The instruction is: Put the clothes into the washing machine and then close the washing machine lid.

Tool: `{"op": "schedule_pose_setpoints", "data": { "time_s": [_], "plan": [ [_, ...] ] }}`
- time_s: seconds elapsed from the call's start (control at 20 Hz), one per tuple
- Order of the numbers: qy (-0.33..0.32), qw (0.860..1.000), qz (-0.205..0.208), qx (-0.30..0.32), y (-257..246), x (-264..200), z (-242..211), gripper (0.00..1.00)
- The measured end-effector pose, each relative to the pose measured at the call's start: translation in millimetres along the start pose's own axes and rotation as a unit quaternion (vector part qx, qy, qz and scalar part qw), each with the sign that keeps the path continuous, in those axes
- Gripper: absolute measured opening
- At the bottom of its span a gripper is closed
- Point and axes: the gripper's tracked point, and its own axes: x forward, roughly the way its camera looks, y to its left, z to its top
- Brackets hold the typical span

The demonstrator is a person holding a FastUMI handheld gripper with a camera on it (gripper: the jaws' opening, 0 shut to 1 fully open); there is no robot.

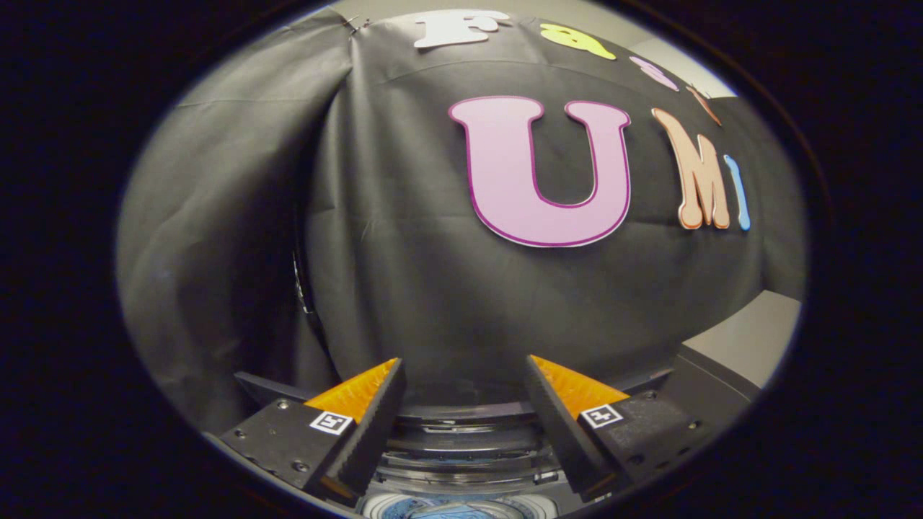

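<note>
While the gripper is held wide and empty above the washer, something blue is seen in its drum. The lid-closing step is judged to be in hand; the lid must be reached next.

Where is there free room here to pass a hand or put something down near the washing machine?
The open gripper has an unoccupied gap between its orange-and-black fingers. Below that gap lies the round opening of the dark washing machine, with something blue inside. The flat grey surface beyond the other finger looks bare. The black cloth wall stands right behind the machine's rim, so it is tight there.
</note>
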Motion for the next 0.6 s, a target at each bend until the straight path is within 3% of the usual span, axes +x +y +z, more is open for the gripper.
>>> {"op": "schedule_pose_setpoints", "data": {
  "time_s": [0.6],
  "plan": [
    [-0.017,1.000,0.011,-0.003,-1,-19,1,0.99]
  ]
}}
